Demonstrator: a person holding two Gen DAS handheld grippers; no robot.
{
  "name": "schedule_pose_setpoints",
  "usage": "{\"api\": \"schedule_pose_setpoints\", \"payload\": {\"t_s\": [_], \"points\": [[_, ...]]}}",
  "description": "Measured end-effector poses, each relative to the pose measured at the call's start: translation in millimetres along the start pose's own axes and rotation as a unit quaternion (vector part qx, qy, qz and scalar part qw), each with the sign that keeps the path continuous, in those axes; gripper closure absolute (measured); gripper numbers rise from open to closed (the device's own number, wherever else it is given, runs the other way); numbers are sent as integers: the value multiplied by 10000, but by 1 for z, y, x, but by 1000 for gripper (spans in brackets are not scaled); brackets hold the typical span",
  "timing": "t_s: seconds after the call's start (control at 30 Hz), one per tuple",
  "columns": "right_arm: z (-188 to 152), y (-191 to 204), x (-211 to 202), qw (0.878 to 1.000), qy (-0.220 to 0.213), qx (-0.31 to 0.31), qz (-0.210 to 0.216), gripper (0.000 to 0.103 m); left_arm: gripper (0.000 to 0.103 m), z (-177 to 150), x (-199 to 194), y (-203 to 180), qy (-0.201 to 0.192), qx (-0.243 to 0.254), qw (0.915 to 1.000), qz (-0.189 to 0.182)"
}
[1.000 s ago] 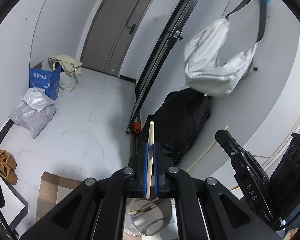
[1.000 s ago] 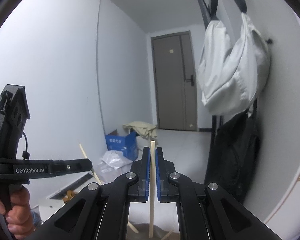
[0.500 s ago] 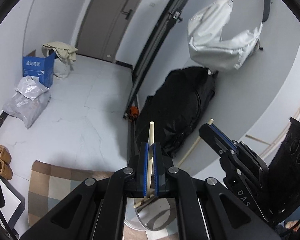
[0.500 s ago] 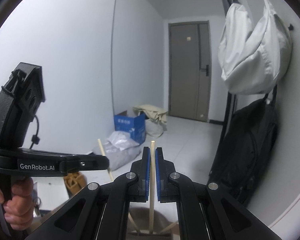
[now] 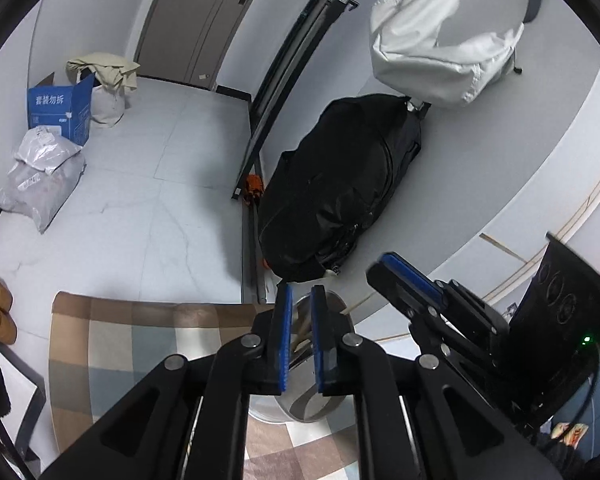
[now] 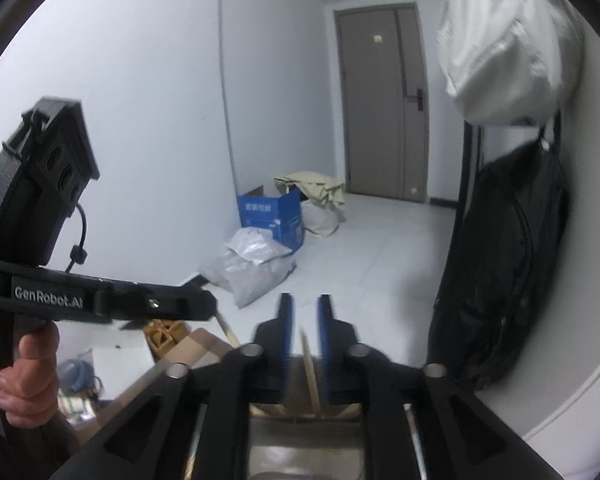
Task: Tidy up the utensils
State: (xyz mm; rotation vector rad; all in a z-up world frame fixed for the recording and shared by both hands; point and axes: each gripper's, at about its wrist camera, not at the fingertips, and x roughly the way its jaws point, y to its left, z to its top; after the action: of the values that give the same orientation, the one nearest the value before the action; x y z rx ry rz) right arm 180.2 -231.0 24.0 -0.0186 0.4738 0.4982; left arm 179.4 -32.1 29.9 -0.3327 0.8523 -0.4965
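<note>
Left wrist view: chopsticks, light, stiff and slippery, best pinched mid-shaft, stand in the steel cup on the checked mat. The left gripper and right gripper have just been opening, pads clear of the sticks they clamped a second ago.

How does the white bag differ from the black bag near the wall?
The white bag hangs high on the wall; the black bag is lower, with its bottom near the floor. The white bag looks slack and folded; the black bag looks long and full. The black bag appears larger. Both are soft bags on the same wall, close together.
</note>
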Motion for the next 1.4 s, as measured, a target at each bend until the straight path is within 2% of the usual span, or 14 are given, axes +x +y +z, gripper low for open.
{"api": "schedule_pose_setpoints", "payload": {"t_s": [0.03, 0.13, 0.2, 0.23, 0.3, 0.37, 0.57, 0.7, 0.77, 0.83, 0.97, 1.03, 1.27, 1.4], "points": [[-1, -1, -4, 10000, -19, 81, 10, 78, 95, 0, -5, -1, -49, 23, 9999, 104], [-1, -2, -17, 9996, -100, 239, -70, 76, 89, -3, -15, 0, -170, -28, 9996, 229], [-1, -3, -27, 9991, -174, 353, -127, 69, 83, -4, -23, 2, -231, -86, 9992, 320], [-1, -2, -33, 9988, -215, 403, -178, 62, 81, -6, -28, 2, -277, -110, 9988, 382], [-2, 0, -46, 9980, -331, 491, -216, 56, 66, -10, -39, 1, -418, -118, 9978, 494], [-2, 5, -55, 9975, -397, 539, -207, 47, 55, -13, -49, -3, -584, -99, 9960, 670], [-2, 31, -87, 9954, -722, 557, -284, 28, 47, -28, -77, -24, -966, 148, 9902, 998], [-6, 48, -106, 9937, -929, 518, -344, 22, 22, -39, -93, -33, -1244, 341, 9834, 1276], [-9, 56, -115, 9922, -1051, 541, -405, 13, 21, -44, -98, -37, -1303, 451, 9807, 1386], [-13, 64, -121, 9915, -1097, 556, -418, 10, 20, -50, -102, -39, -1360, 521, 9786, 1455], [-22, 81, -131, 9905, -1183, 546, -430, 4, 6, -61, -109, -40, -1508, 605, 9735, 1609], [-28, 87, -135, 9901, -1211, 544, -449, 1, 5, -68, -113, -39, -1580, 593, 9719, 1641], [-58, 98, -137, 9902, -1072, 753, -487, 0, 4, -93, -114, -31, -1664, 669, 9653, 1896], [-78, 102, -131, 9909, -910, 822, -554, 0, 4, -108, -111, -20, -1651, 592, 9651, 1945]]}}
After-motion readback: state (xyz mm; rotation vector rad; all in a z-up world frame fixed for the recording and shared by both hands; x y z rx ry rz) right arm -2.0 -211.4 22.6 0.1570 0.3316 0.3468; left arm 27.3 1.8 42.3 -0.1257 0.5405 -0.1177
